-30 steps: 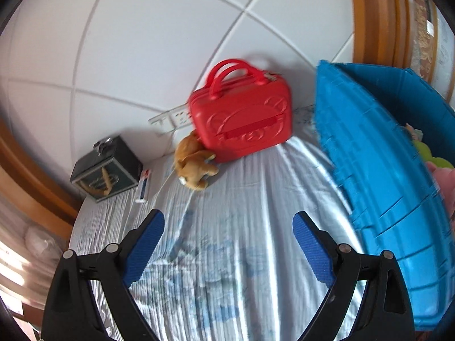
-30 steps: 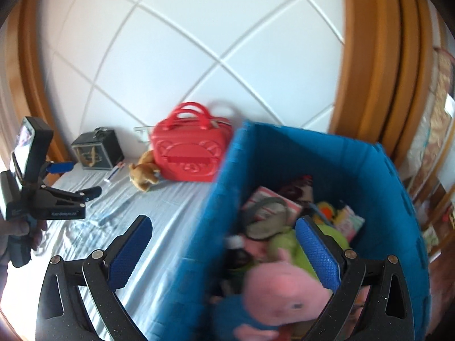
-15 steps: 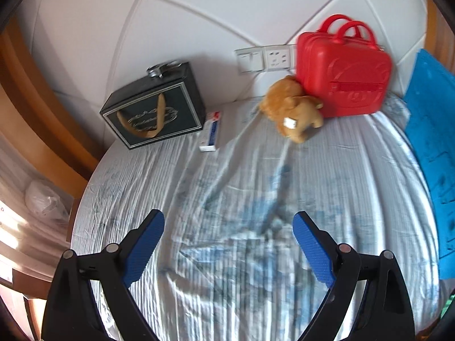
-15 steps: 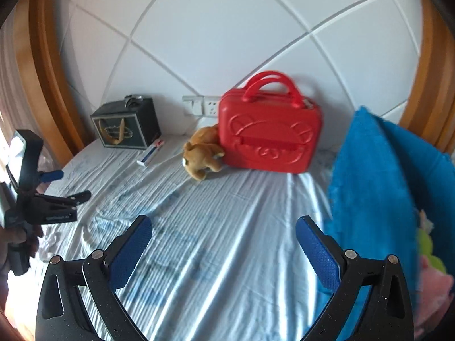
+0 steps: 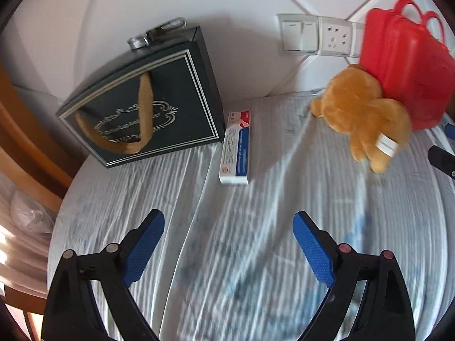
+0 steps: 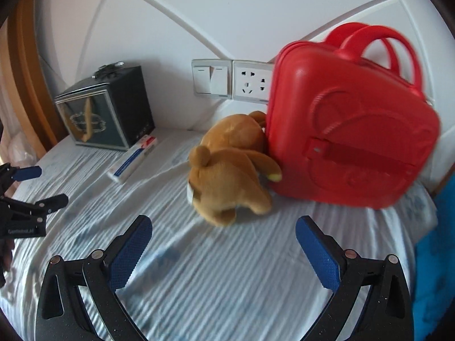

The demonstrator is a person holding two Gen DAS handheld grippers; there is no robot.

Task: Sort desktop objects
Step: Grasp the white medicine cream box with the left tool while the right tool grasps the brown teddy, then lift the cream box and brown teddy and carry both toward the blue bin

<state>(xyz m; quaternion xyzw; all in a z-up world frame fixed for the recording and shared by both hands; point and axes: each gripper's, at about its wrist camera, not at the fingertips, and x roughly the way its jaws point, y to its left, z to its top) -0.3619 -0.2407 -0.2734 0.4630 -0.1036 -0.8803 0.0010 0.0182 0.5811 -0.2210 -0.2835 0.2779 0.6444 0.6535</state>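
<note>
My left gripper [image 5: 229, 221] is open and empty above the striped cloth [image 5: 256, 255]. Ahead of it lies a white, blue and red toothpaste box [image 5: 237, 147], beside a dark gift box [image 5: 142, 108] with a gold ribbon handle. A brown plush toy [image 5: 364, 116] leans against a red carry case [image 5: 409, 62] at the right. My right gripper [image 6: 223, 224] is open too, with nothing between its fingers. It points at the plush toy [image 6: 227, 176], just ahead of its fingertips, and the red case [image 6: 349, 142].
The white padded wall behind the objects carries a switch and socket panel [image 6: 250, 82]. A blue bin [image 6: 438, 241] stands at the right edge. The left gripper [image 6: 28, 187] shows at the far left of the right wrist view. A wooden frame [image 5: 17, 130] borders the left side.
Both grippers have swung left and come down toward the cloth. The blue bin has slid almost out of view, and the plush toy, boxes and red case now look much closer.
</note>
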